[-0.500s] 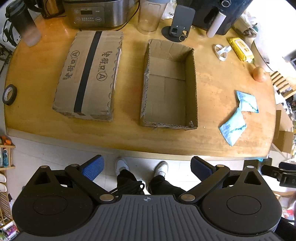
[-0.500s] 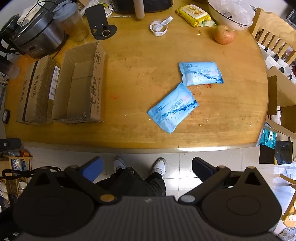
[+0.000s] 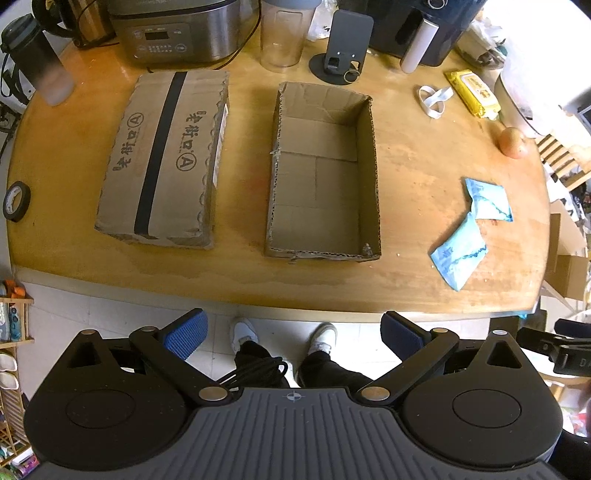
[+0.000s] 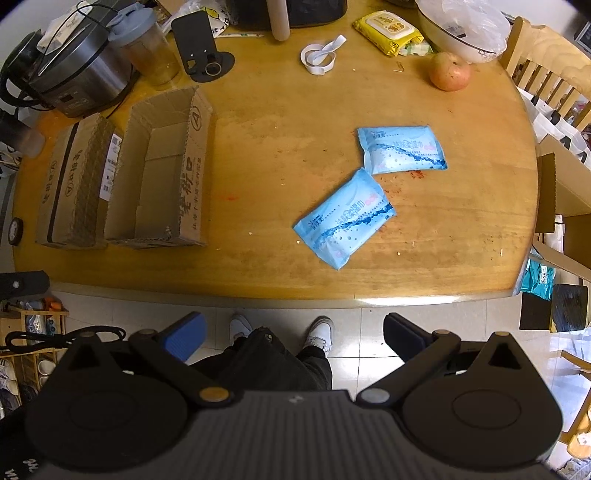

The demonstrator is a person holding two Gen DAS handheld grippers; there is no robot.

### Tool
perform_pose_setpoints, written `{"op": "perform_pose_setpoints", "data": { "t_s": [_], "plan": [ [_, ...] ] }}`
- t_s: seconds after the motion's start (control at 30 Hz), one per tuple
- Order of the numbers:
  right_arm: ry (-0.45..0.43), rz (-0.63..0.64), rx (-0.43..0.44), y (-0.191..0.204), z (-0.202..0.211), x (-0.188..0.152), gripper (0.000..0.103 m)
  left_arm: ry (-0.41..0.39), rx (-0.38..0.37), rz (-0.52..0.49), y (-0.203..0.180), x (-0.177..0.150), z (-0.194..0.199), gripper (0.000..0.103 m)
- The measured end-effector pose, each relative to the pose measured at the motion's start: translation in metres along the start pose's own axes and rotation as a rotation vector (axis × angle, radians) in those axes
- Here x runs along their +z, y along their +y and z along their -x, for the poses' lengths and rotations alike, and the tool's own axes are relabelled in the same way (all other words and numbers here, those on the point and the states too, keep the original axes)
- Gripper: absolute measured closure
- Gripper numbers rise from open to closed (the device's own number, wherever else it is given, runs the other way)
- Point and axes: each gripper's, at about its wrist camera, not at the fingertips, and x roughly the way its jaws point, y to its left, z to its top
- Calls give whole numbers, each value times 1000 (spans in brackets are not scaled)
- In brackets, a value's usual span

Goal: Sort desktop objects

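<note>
1. Nearest the cameras, the left gripper (image 3: 293,334) and the right gripper (image 4: 293,334) hung off the table's near edge above the floor, jaws spread wide, nothing between them. The person's legs and white shoes (image 3: 243,332) showed in the gap; the body above the knees was cut off.
2. On the wooden table (image 4: 258,266), toward its right side, lay two blue wipe packets: the near packet (image 4: 343,218) slanted, the far packet (image 4: 402,149) just beyond it, corners touching or nearly so; which could not be told.
3. Left of centre stood the open cardboard box (image 3: 321,177), nothing lying inside it. Beside it, apart, lay the closed cardboard box (image 3: 166,158), sealed with black tape.
4. A black tape roll (image 3: 15,201) sat at the far left edge, partly cut off by the frame in the right wrist view.
5. Farther back stood a rice cooker (image 3: 173,33), a clear cup (image 3: 282,37), a phone stand (image 3: 341,48), a white strap (image 4: 319,55), a yellow wipes pack (image 4: 388,31) and an apple (image 4: 448,72). A dark appliance behind was cropped and could not be identified.
</note>
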Motion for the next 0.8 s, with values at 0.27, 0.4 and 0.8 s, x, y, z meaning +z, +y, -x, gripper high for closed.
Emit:
{"op": "perform_pose_setpoints", "data": {
  "t_s": [0.27,0.4,0.8],
  "plan": [
    [3,-5,2,0,-2,0,0,0,4,-12,-1,0,1,0],
    [5,-4,8,-3,-3,0,0,0,6,-16,-2,0,0,0],
    [-9,-6,-17,-9,-8,13,0,8,23,-22,-5,14,-10,0]
  ]
}}
